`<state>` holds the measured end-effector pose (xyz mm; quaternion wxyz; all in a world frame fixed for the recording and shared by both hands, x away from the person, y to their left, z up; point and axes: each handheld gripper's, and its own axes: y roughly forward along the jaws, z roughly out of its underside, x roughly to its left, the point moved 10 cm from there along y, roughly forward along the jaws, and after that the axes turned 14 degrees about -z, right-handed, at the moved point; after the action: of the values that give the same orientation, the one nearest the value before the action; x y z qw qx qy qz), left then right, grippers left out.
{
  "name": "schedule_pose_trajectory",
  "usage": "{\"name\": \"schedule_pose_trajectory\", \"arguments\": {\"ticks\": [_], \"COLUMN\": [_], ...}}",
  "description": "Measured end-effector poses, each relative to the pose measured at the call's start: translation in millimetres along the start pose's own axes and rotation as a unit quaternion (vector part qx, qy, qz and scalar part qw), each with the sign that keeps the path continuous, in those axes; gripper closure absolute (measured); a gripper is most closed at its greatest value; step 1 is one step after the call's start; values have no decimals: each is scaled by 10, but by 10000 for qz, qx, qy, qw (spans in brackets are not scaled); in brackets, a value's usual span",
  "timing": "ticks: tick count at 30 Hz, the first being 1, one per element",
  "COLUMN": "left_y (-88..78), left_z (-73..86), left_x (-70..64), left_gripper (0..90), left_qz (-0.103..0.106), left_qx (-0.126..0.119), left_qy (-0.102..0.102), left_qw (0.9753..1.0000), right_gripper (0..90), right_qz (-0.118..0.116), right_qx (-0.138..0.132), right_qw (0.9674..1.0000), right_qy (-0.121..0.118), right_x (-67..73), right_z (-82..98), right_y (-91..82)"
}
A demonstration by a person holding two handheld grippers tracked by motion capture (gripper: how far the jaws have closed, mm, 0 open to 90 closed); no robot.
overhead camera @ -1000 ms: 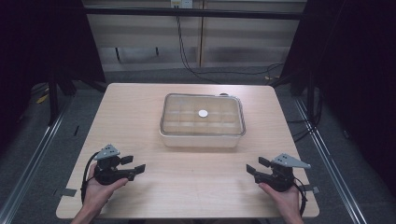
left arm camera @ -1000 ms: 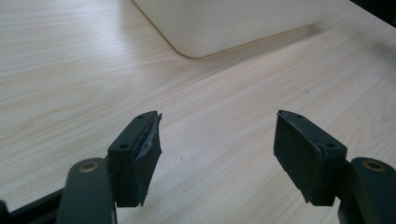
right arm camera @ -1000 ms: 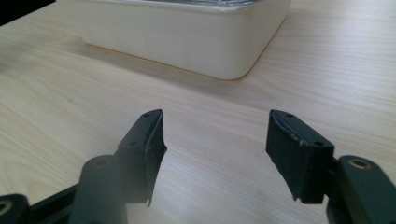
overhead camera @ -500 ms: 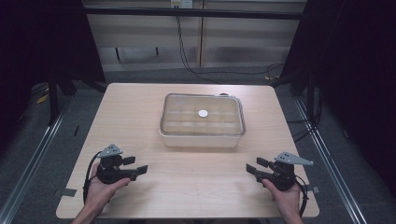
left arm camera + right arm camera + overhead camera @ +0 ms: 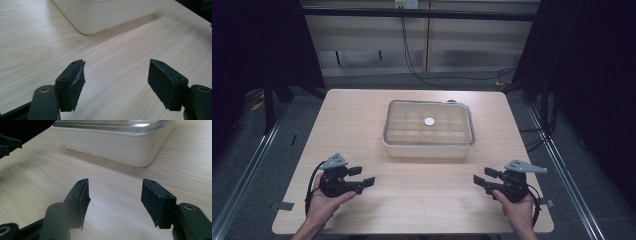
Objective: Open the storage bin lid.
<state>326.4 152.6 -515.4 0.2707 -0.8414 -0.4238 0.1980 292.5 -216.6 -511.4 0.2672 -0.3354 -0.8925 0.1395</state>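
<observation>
High view: lidded box [image 5: 429, 131] lies beyond and between both parted grippers.

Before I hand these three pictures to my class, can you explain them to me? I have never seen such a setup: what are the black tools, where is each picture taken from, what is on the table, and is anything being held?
A person sits at a wooden table and holds a hand tool in each hand: a gripper with two black jaws. The high view looks down from above; the left gripper is at its left, the right gripper at its right. The other two pictures come from small cameras riding on each gripper, looking along its jaws. The left gripper view shows that gripper's pads apart over bare wood; so does the right gripper view. Both are open and hold nothing. On the table stands a white box with a clear lid; a small white disc shows at its middle.
</observation>
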Motion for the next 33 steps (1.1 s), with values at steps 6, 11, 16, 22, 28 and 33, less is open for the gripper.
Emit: {"name": "schedule_pose_trajectory", "arguments": {"ticks": [6, 11, 16, 22, 28, 33], "left_y": [44, 85, 127, 129, 191, 229], "left_z": [-107, -170, -307, -362, -466, -531], "left_x": [-45, -41, 7, 46, 62, 65], "left_gripper": [358, 334, 311, 321, 304, 308], "left_qz": [16, 28, -112, -84, 0, 6], "left_qx": [42, 28, -143, -87, -78, -148], "left_qy": [4, 2, -81, 35, 53, 37], "left_qw": [10000, 10000, 9998, 9999, 10000, 9999], "right_gripper": [405, 376, 367, 336, 317, 312], "right_qz": [-25, 6, -159, -143, -133, -97], "right_qx": [106, 158, 159, 151, 112, 170], "right_qw": [9999, 9998, 9997, 9998, 9998, 9998], "right_qy": [-62, -71, -109, -66, -16, -53], "right_x": [20, -11, 4, -51, -125, -168], "right_z": [-55, -119, -264, -370, -469, -525], "right_y": [16, 10, 61, 102, 137, 180]}}
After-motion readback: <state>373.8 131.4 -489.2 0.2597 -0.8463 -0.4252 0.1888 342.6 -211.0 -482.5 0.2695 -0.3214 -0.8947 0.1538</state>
